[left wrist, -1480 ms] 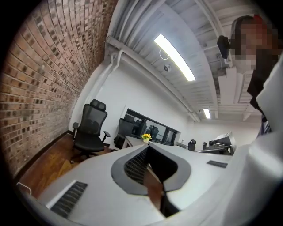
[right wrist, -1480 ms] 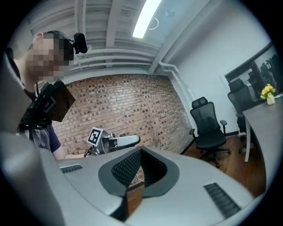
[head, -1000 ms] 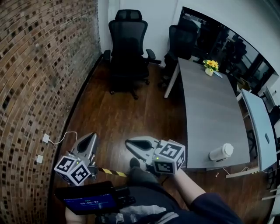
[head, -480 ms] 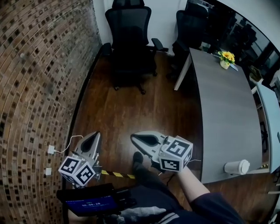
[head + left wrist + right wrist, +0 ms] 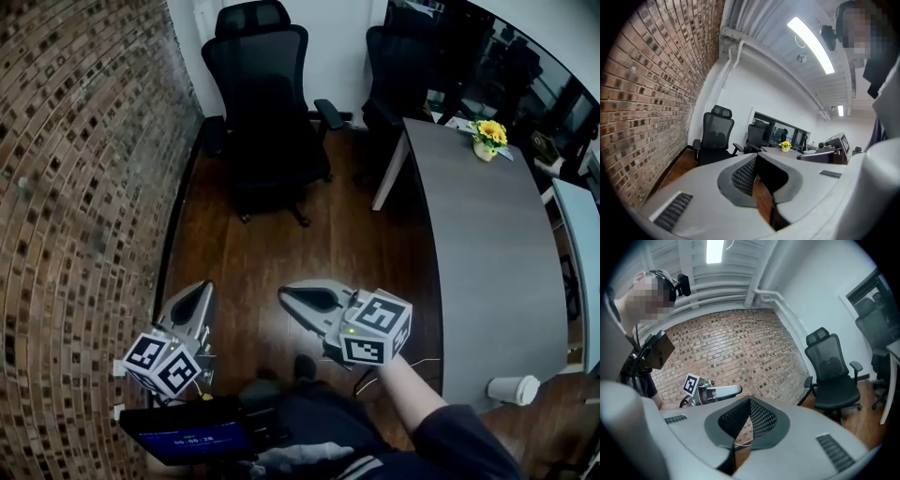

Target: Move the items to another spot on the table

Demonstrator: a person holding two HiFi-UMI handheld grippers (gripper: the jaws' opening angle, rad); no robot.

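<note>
The left gripper (image 5: 757, 156) is holding its fingers (image 5: 744, 176) shut tip against tip, with nothing caught between them. It is gripping nothing and touching nothing, hanging in the air above the wooden floor (image 5: 272, 248) not far from the brick wall (image 5: 66, 187). The right gripper (image 5: 750, 399) is likewise showing its fingers (image 5: 762, 418) closed fully on each other and empty. It is facing the brick wall, and the left gripper's marker cube is appearing just past its tips in the right gripper view. In the head view both grippers are hovering side by side over the floor, well apart from the grey table (image 5: 469, 244) running along the right. The task's things are sitting on that table. A white paper cup (image 5: 514, 389) is lying on its side at the near corner, close to the table's edge; it is too small here for its lid to be made out clearly. A small pale pot of yellow flowers (image 5: 489, 139) is standing upright at the far end, well apart from the cup. A black office chair (image 5: 262, 103) is standing on the floor near the brick wall, and a second office chair (image 5: 403, 66) is standing by the table's far end.
</note>
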